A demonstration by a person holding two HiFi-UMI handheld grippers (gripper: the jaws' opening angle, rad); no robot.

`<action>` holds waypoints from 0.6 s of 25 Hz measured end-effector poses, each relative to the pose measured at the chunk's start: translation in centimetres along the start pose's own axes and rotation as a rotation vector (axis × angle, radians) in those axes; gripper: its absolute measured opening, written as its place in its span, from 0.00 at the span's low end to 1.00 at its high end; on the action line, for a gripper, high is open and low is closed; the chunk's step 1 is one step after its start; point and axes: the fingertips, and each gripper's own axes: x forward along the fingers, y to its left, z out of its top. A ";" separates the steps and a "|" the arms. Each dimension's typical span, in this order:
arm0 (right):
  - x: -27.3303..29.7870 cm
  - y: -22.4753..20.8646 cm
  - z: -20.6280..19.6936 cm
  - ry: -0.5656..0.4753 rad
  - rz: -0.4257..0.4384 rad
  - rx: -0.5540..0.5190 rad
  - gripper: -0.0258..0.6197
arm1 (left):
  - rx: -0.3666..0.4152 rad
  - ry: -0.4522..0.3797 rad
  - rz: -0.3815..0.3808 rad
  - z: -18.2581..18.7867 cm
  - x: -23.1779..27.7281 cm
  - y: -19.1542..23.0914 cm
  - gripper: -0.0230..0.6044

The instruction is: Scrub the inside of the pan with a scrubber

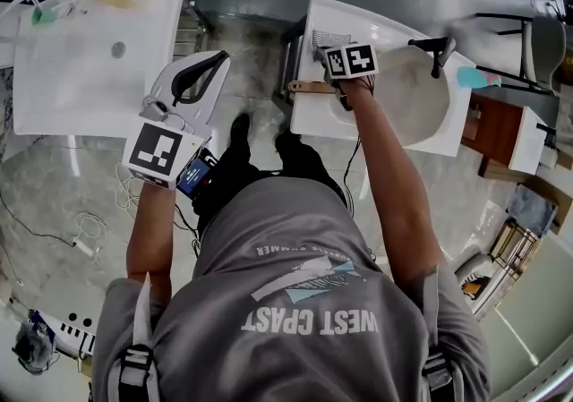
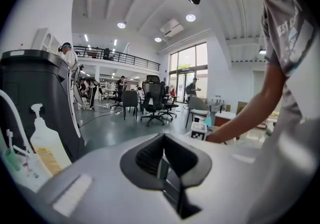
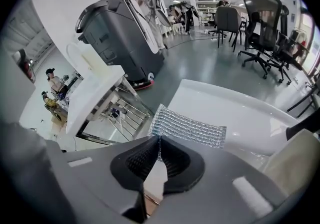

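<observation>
The scrubber (image 3: 187, 127) is a flat pad of silvery woven metallic mesh, rough and glittering. The sink (image 3: 240, 113) is smooth, glossy white. The right hand-held gripper (image 3: 159, 142) and left hand-held gripper (image 2: 163, 143) have matt pale grey plastic shells and black ribbed pads (image 3: 137, 160) that look rubbery. The floor (image 2: 125, 128) is polished grey, mirroring ceiling lights. The person's T-shirt (image 1: 304, 302) is soft grey cloth.

Shirt (image 1: 304, 302): grey, short-sleeved, white "WEST COAST" print.
Straps (image 1: 134, 364): grey with black buckles, at the shirt's 5 and 7 o'clock.
Trousers (image 1: 228, 185): black.
Shoes (image 1: 240, 127): black.
Left gripper (image 1: 218, 56): pale grey shell, black pads, black-and-white marker cube (image 1: 164, 150).
Right gripper (image 3: 159, 139): alike.
</observation>
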 end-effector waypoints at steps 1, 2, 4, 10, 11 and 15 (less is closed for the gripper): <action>0.3 0.0 -0.1 0.010 -0.003 -0.002 0.07 | 0.002 0.000 0.005 -0.1 -0.3 0.2 0.04; 0.6 0.0 -0.2 0.016 -0.006 -0.003 0.07 | 0.003 0.003 0.009 -0.2 -0.5 0.3 0.04; 0.7 0.0 -0.3 0.020 -0.011 -0.002 0.08 | 0.002 0.007 0.015 -0.4 -0.9 0.4 0.04; 0.8 0.6 -1.2 0.056 0.010 -0.034 0.09 | -0.001 0.011 -0.003 -0.2 -1.1 -0.4 0.04; 0.8 0.7 -1.3 0.058 0.012 -0.041 0.10 | 0.005 0.004 -0.008 0.0 -1.1 -0.6 0.04; -0.7 0.9 -1.3 0.021 0.015 -0.054 0.19 | 0.008 0.009 -0.024 0.7 -1.3 -1.7 0.04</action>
